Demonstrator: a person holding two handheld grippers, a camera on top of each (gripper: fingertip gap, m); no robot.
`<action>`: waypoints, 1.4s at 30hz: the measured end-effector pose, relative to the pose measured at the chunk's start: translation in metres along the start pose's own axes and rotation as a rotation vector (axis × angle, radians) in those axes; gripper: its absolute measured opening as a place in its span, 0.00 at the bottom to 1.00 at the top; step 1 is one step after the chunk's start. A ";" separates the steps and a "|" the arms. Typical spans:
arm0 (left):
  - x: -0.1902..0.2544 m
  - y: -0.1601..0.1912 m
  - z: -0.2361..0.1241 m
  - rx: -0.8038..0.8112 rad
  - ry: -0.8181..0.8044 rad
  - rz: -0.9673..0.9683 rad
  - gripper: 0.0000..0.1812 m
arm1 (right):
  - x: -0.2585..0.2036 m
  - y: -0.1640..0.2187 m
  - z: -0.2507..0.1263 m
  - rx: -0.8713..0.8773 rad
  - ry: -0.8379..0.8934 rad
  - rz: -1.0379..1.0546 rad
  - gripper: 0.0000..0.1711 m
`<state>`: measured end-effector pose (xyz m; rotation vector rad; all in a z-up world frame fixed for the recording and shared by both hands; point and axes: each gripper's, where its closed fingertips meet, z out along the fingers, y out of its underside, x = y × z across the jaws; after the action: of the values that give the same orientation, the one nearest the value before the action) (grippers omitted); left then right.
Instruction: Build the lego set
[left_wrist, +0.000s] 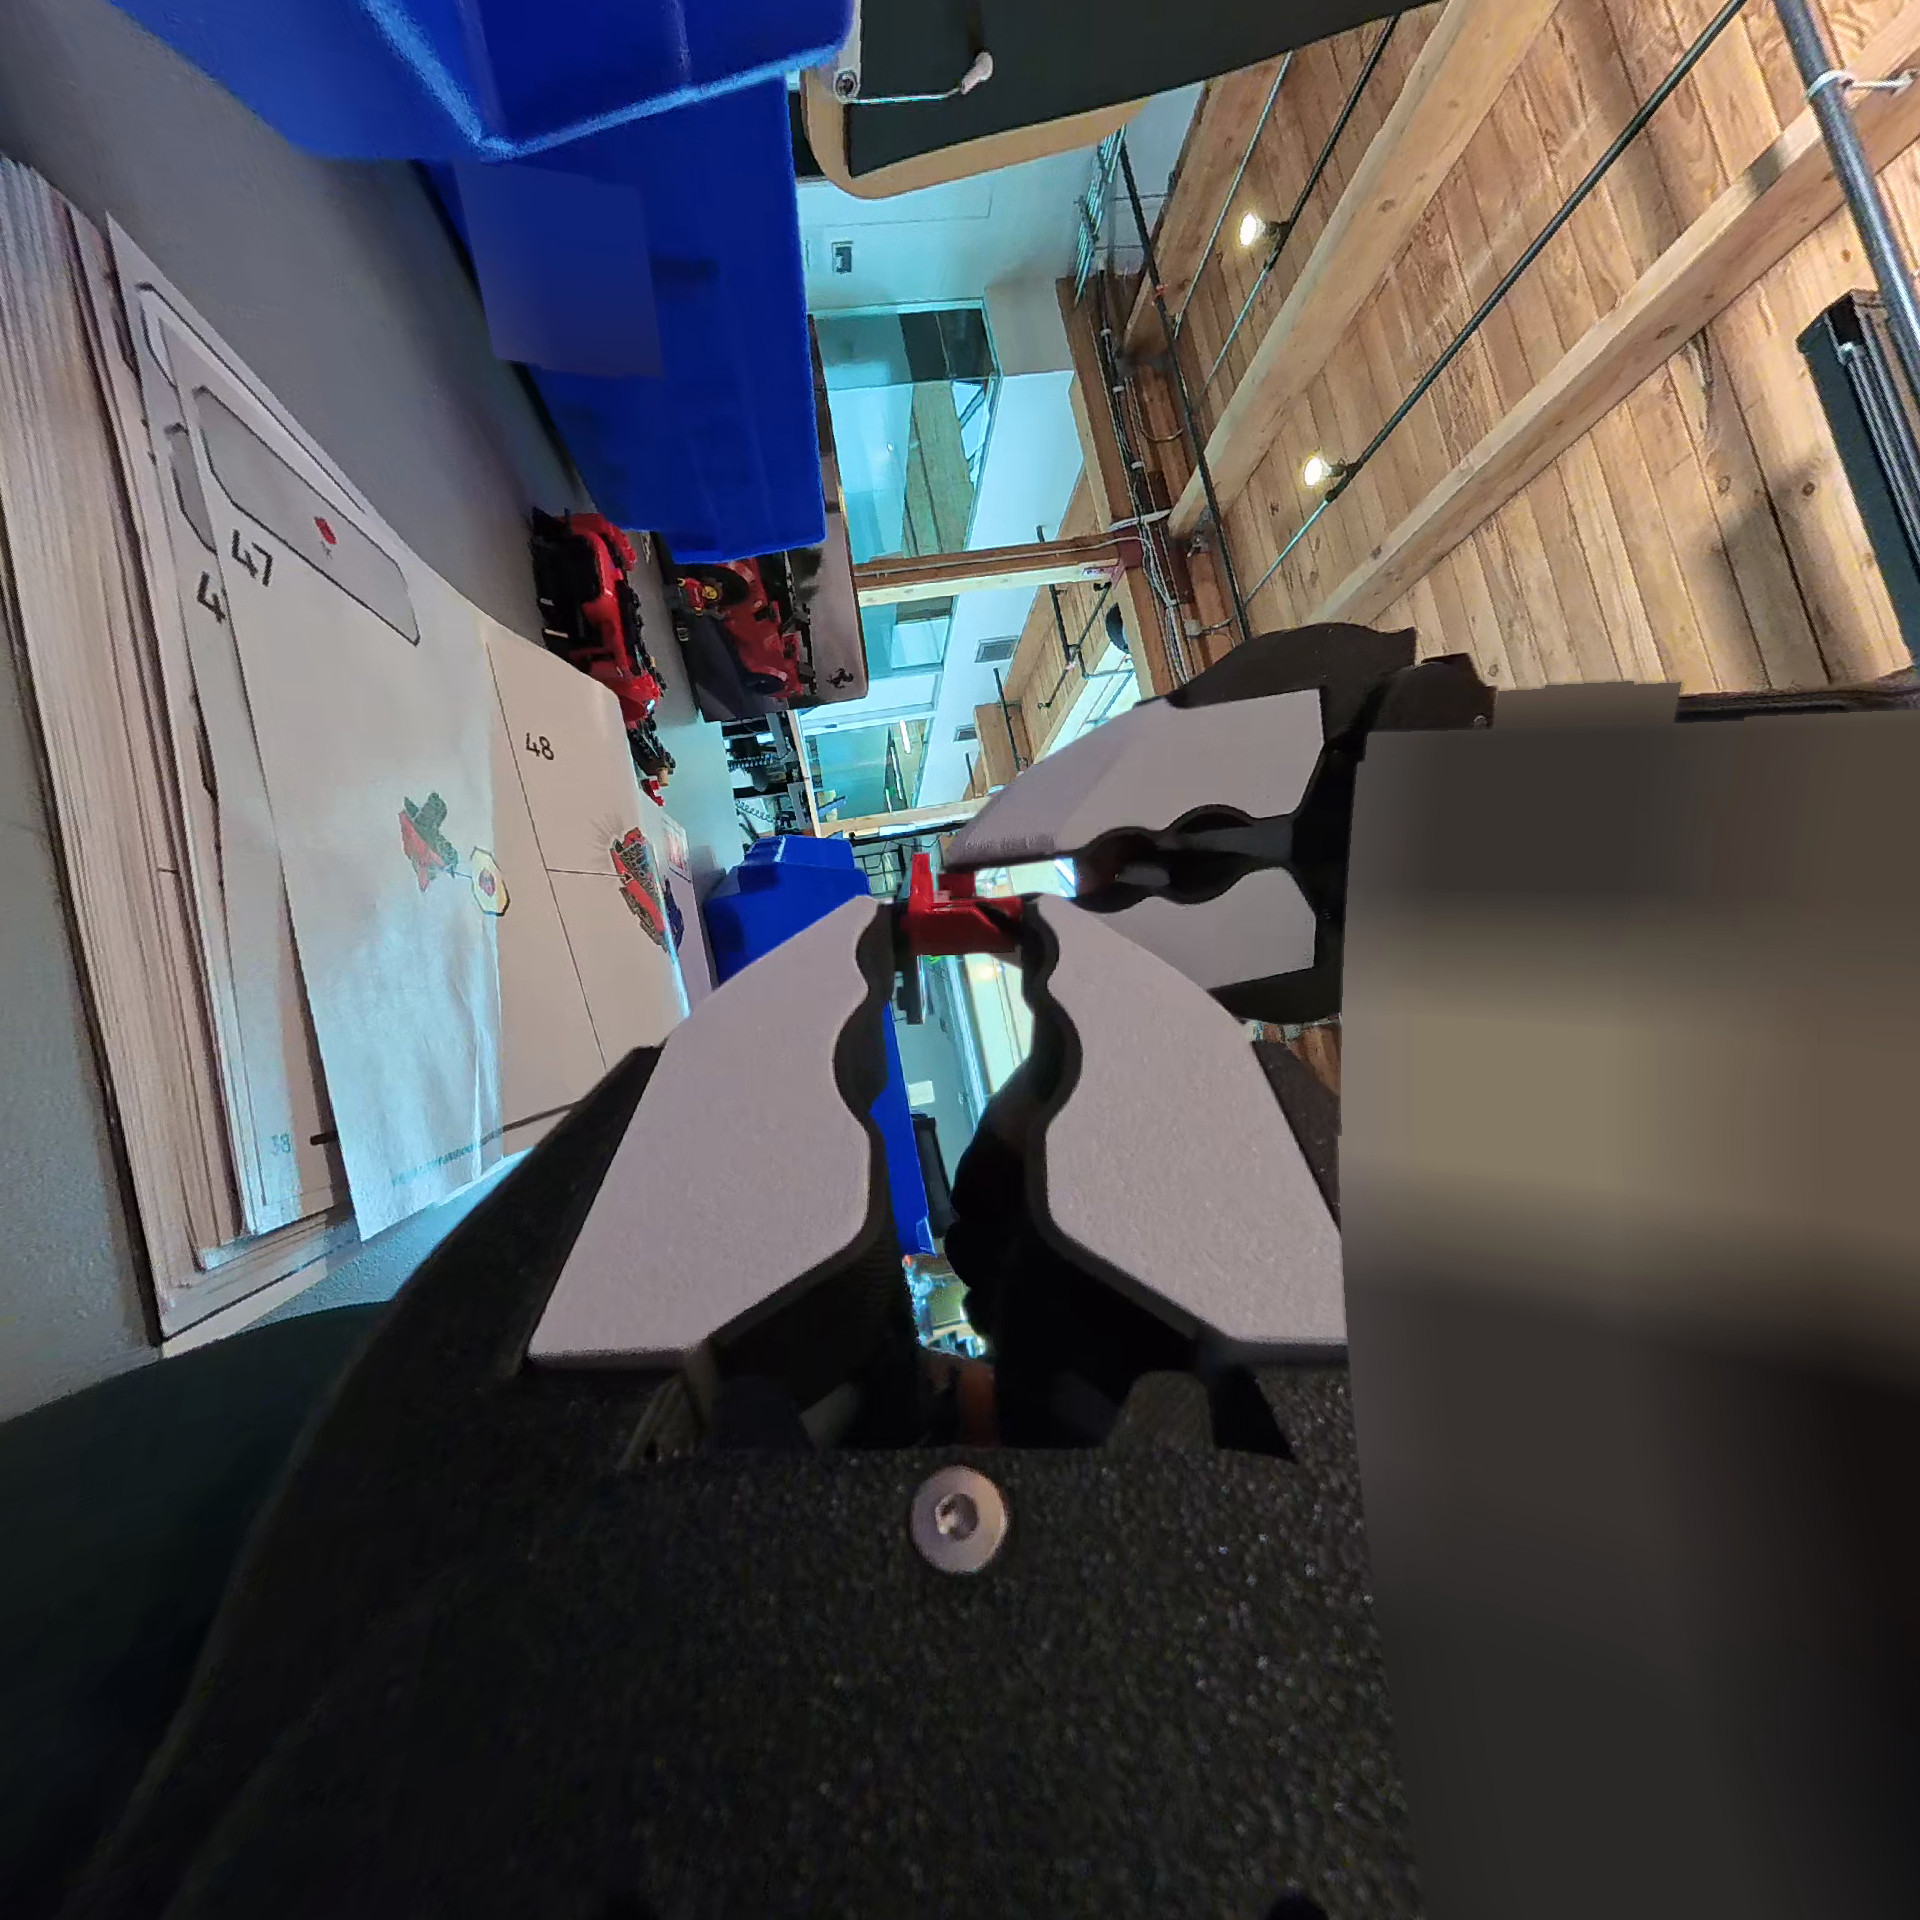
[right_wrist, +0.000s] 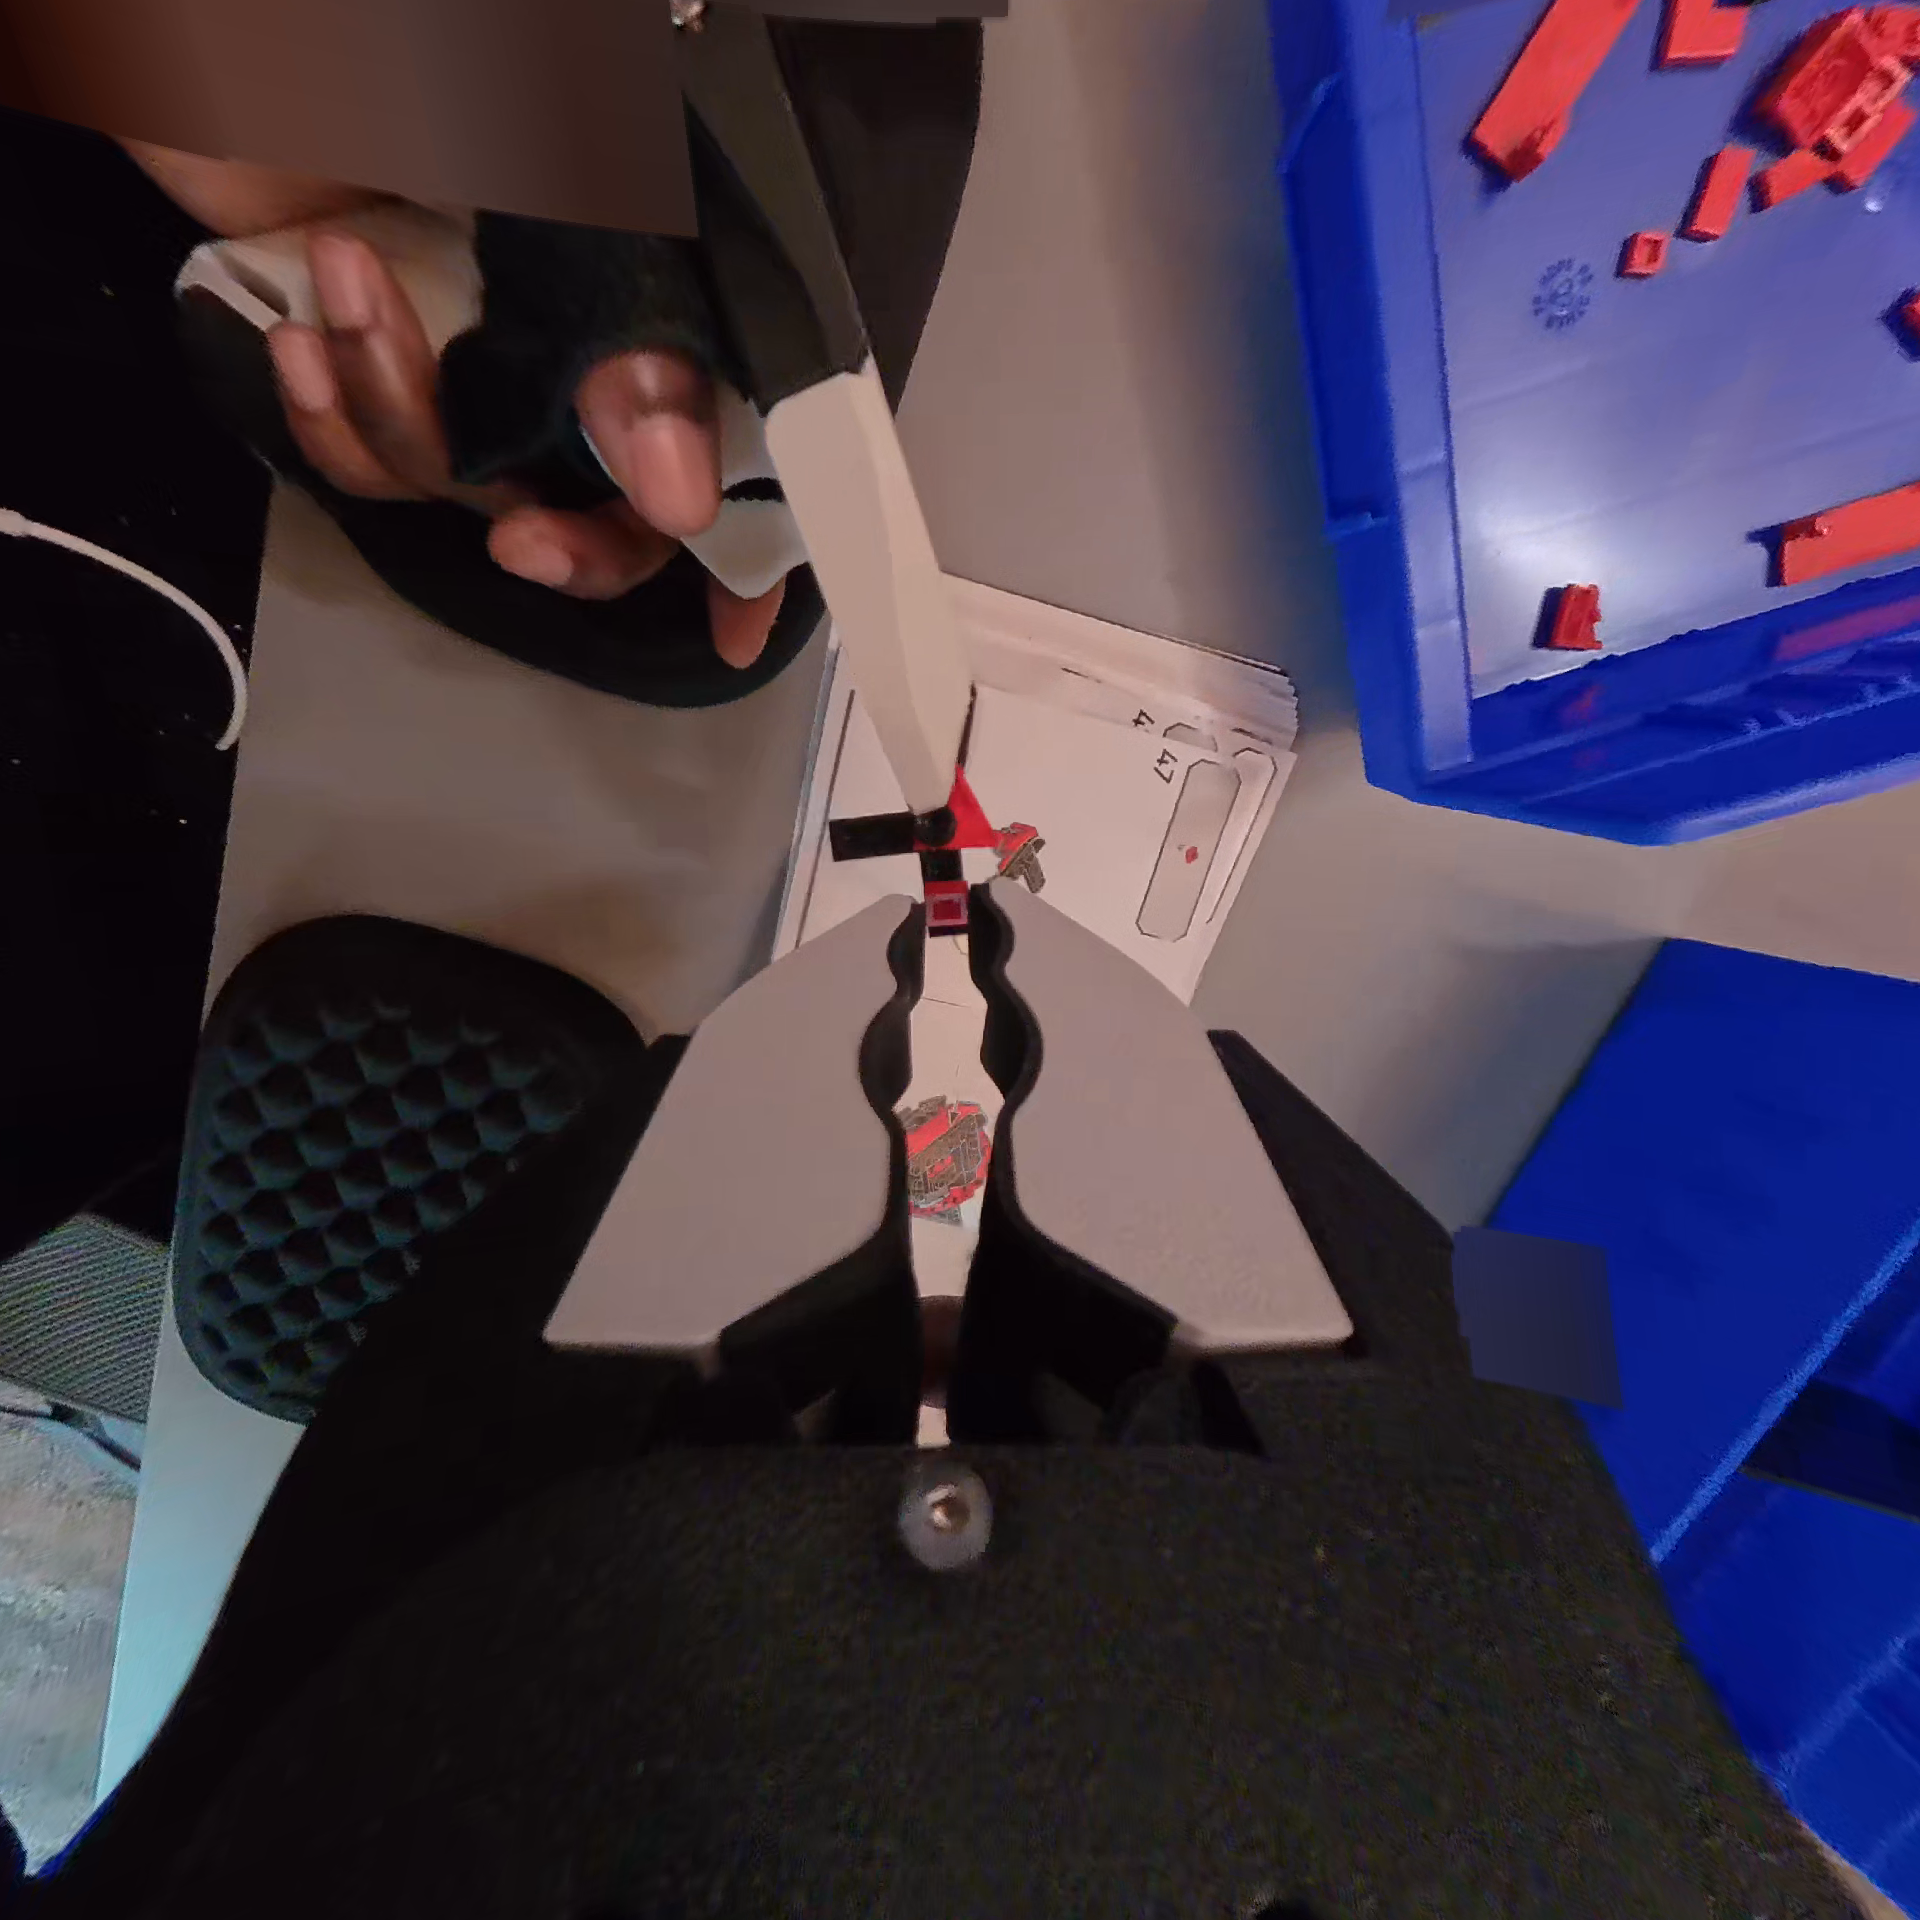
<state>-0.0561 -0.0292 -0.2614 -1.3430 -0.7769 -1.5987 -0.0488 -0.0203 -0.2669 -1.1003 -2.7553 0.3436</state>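
Note:
In the left wrist view my left gripper (left_wrist: 956, 925) is shut on a small red lego assembly (left_wrist: 951, 920) held in the air. My right gripper (left_wrist: 1023, 868) comes in from the right and its tips meet that assembly. In the right wrist view my right gripper (right_wrist: 948, 906) is shut on a small red square piece (right_wrist: 948, 910). This piece sits against the assembly, which shows a black plate (right_wrist: 868, 836) and a red wedge (right_wrist: 971, 810). The left gripper (right_wrist: 928, 816) reaches down from the top, edge-on, and holds that assembly.
The open instruction booklet (left_wrist: 364, 779) lies on the grey table below the grippers (right_wrist: 1143, 831). A blue bin (right_wrist: 1621, 436) holds loose red pieces, and another blue bin (right_wrist: 1766, 1351) stands at the right. Two red lego cars (left_wrist: 597, 603) stand beyond the booklet. A gloved hand (right_wrist: 623, 447) holds the left gripper. Left and right tips are no more than a few centimetres apart.

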 end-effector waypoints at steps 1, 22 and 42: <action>0.000 0.001 0.000 -0.002 0.000 -0.001 0.12 | -0.002 0.000 0.001 0.002 -0.010 -0.001 0.05; -0.004 0.006 0.005 -0.031 0.001 -0.011 0.12 | -0.003 0.005 0.007 -0.015 -0.018 -0.013 0.05; -0.005 0.006 0.006 -0.031 0.005 -0.025 0.12 | -0.003 0.007 0.007 -0.006 -0.023 -0.002 0.06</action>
<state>-0.0477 -0.0253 -0.2653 -1.3558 -0.7708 -1.6391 -0.0439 -0.0185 -0.2757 -1.1023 -2.7790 0.3501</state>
